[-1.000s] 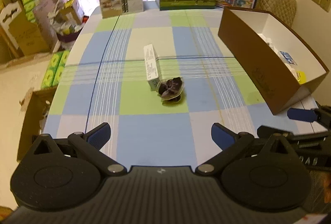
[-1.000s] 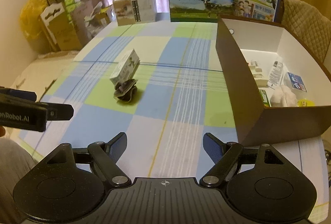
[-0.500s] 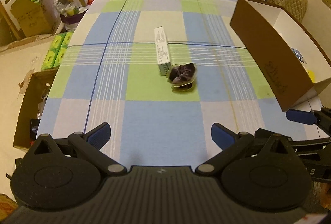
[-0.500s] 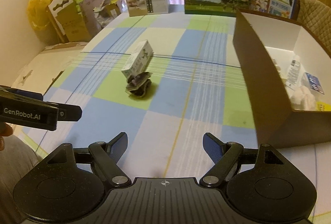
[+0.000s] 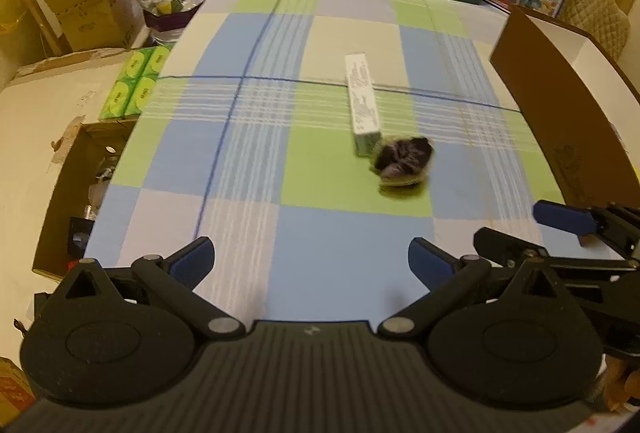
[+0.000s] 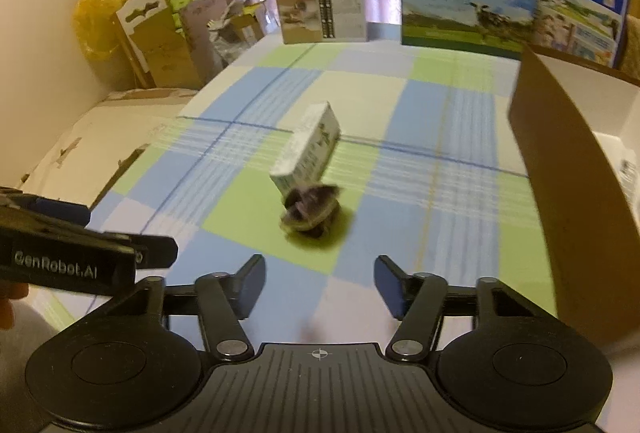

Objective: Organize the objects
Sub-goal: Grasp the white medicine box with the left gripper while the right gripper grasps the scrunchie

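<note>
Approach step: the right gripper point(image 6: 320, 283), jaws just narrowed but still spread and empty, faces the dark crumpled wrapper point(image 6: 310, 209) touching the small carton's point(image 6: 310, 149) near end. The left gripper point(image 5: 310, 259) hangs spread, empty. Next, probably straddle the wrapper, pinch, and carry it to the cardboard box point(image 6: 572, 185).

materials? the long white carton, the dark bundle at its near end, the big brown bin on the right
Long white carton: printed paperboard, crisp edges, matte.
Dark bundle: looks like crumpled soft stuff, fabric or film; too blurred to tell.
Big brown bin: cardboard, matte brown outside, white inside.
</note>
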